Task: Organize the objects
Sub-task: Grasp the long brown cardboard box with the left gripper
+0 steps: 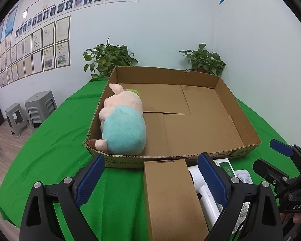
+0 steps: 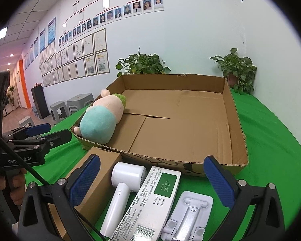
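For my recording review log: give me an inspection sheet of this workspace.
Surface: green cloth over table.
Job's things: plush pig lying in tray box; brown box, white fan, labelled carton, white stand in front of it.
Clutter: nothing seen.
Grippers: left gripper open over brown box; right gripper open, empty.
Cables: black cable by left gripper.
Surroundings: two plants, stools, wall papers.

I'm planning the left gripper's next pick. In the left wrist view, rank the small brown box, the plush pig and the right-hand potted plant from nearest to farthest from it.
From the left gripper:
1. Small brown box, between its open fingers on the green cloth.
2. Plush pig, inside the big cardboard box, at its left wall.
3. Right-hand potted plant, behind the box in the corner.
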A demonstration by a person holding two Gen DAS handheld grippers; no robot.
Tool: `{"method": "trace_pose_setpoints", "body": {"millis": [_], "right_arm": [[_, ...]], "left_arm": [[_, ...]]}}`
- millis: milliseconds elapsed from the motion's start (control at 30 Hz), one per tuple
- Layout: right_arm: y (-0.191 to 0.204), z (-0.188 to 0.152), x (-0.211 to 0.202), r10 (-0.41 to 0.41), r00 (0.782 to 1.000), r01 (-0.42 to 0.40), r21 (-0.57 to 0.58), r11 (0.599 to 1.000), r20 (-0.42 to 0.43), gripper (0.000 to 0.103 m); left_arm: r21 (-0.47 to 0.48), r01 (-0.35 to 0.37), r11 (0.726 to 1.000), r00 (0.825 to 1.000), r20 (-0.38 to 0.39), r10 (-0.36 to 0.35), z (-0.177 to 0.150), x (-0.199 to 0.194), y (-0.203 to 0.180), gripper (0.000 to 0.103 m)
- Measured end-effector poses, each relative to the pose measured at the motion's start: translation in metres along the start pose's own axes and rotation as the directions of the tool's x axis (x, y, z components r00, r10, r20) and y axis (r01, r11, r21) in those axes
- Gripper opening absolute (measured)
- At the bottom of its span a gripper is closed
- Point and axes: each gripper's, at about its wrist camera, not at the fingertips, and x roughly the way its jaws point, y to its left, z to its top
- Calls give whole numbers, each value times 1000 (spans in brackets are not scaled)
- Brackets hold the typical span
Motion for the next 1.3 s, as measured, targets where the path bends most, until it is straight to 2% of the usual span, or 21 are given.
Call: {"method": "trace_pose_setpoints", "body": {"millis": [200,333,567,633,667,733,800,833,867,900,933,967,1000,1067,1133,1233,1300], "right_arm": [[2,-2,-1,16,1000,-16,-4,1000,0,102],[3,-6,-4,62,998,-62,-9,998,13,102],[7,-18,-13,87,996,-88,-46,995,-10,102],[18,-22,-20,126,991,-129,-88,988,-42,102],[30,-26,-27,179,981,-187,-132,974,-69,102],[58,-36,-43,289,947,-313,-213,925,-138,103],[87,-49,-64,458,855,-511,-247,823,-243,102],[99,-55,-78,552,783,-617,-245,748,-287,102],[107,-60,-88,608,730,-680,-245,691,-311,102],[113,-64,-96,647,690,-722,-247,646,-326,102],[118,-67,-99,664,668,-743,-250,621,-336,102],[119,-70,-96,660,667,-744,-252,619,-346,102],[121,-73,-89,635,683,-727,-253,638,-362,102],[120,-78,-64,539,745,-651,-255,715,-393,102],[117,-82,-42,467,790,-585,-258,769,-398,103],[117,-84,-25,401,833,-517,-278,809,-382,102],[114,-84,-22,393,847,-501,-289,816,-359,102]], "left_arm": [[-2,8,1000,1000,-5,-8,-3,2,5,94],[-6,14,1000,1000,-5,-14,-4,-1,8,94],[-22,-5,1000,1000,-11,4,-11,-14,20,94],[-21,1,1000,1000,-15,-1,-15,-23,25,94],[-15,10,1000,1000,-20,-11,-18,-26,28,94],[0,19,1000,999,-41,-19,-25,-29,30,94],[15,28,1000,997,-70,-26,-34,-29,33,94],[18,35,999,996,-89,-33,-39,-28,33,94],[19,42,999,994,-106,-40,-44,-26,34,94],[16,53,998,990,-129,-50,-49,-23,35,94],[10,62,998,988,-143,-60,-53,-20,33,94],[4,77,997,985,-158,-75,-56,-17,33,94],[-6,93,996,980,-173,-93,-59,-14,33,94],[-28,130,991,971,-196,-133,-63,-8,33,94],[-52,151,987,964,-214,-159,-65,-1,33,94],[-89,185,979,952,-232,-201,-68,9,35,94],[-107,212,971,943,-238,-233,-70,14,35,94]]}}
